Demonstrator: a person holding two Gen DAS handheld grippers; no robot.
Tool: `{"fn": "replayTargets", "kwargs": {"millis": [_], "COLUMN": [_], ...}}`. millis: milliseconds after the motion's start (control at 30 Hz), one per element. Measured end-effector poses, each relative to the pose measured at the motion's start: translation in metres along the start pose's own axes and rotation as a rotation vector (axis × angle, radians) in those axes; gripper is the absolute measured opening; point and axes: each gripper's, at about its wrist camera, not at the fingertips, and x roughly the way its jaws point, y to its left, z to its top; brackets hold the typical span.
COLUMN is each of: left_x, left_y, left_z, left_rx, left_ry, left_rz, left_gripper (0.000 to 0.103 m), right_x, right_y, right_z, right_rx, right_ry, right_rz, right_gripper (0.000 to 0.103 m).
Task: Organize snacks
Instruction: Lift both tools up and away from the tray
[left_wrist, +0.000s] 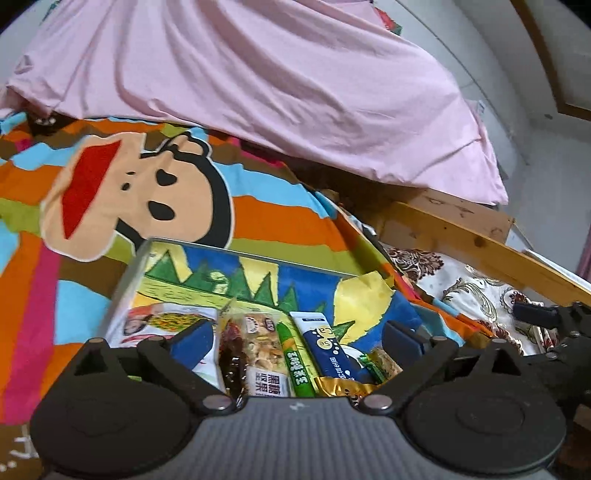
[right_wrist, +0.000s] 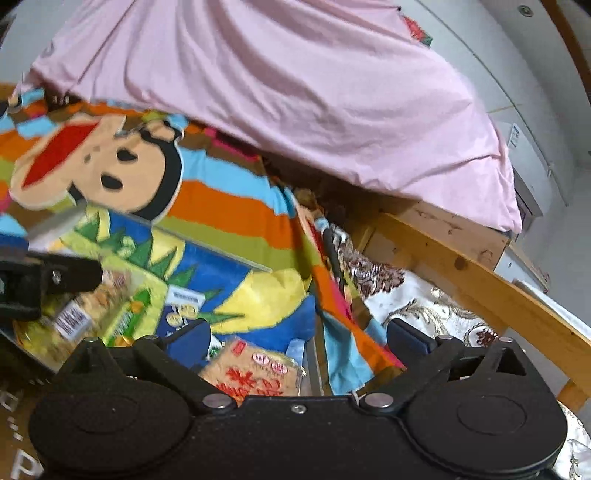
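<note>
On a bed spread with a striped cartoon sheet (left_wrist: 258, 218) in orange, blue, green and brown, printed with a big monkey face: one shallow clear tray (left_wrist: 147, 254), its floor lined with a bright painted picture of green trees, blue and yellow. Inside the tray, side by side in the left wrist view: a white packet (left_wrist: 147, 321) with a printed face; a clear nut bar (left_wrist: 255, 350) labelled in Chinese characters; a slim green stick (left_wrist: 293, 358) with white characters; a blue sachet (left_wrist: 328, 347) reading "Ca" and "Se"; a gold-foil wrapper (left_wrist: 343, 386). Right wrist view adds a tan cracker pack (right_wrist: 255, 369) with red characters, at the tray's near right end. Left gripper (left_wrist: 295, 336), blue pads, jaws spread wide, empty above the snacks. Right gripper (right_wrist: 299, 338), likewise wide and empty. Behind: a crumpled pink cloth (left_wrist: 277, 85), a wooden bed rail (left_wrist: 480, 254).
</note>
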Motion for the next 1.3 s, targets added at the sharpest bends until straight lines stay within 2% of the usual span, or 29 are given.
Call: {"fn": "replayTargets", "kwargs": {"millis": [333, 600, 933, 1300], "left_x": [-0.058, -0.119, -0.178, -0.222], "left_y": [-0.023, -0.04, -0.06, -0.063], "left_z": [0.026, 0.028, 0.021, -0.002], "left_rx": [0.035, 0.059, 0.07, 0.075], "left_ry": [-0.023, -0.022, -0.027, 0.011], "left_rz": [0.11, 0.187, 0.237, 0.282], "left_gripper": [0.102, 0.102, 0.102, 0.102], "right_x": [-0.057, -0.111, -0.175, -0.219], "right_y": [-0.038, -0.065, -0.076, -0.075], "right_z": [0.02, 0.02, 0.007, -0.011], "right_rx": [0.158, 0.253, 0.274, 0.257], "right_ry": [-0.079, -0.12, -0.144, -0.118], "right_rz": [0.041, 0.086, 0.143, 0.186], "right_gripper": [0.102, 0.102, 0.102, 0.102]}}
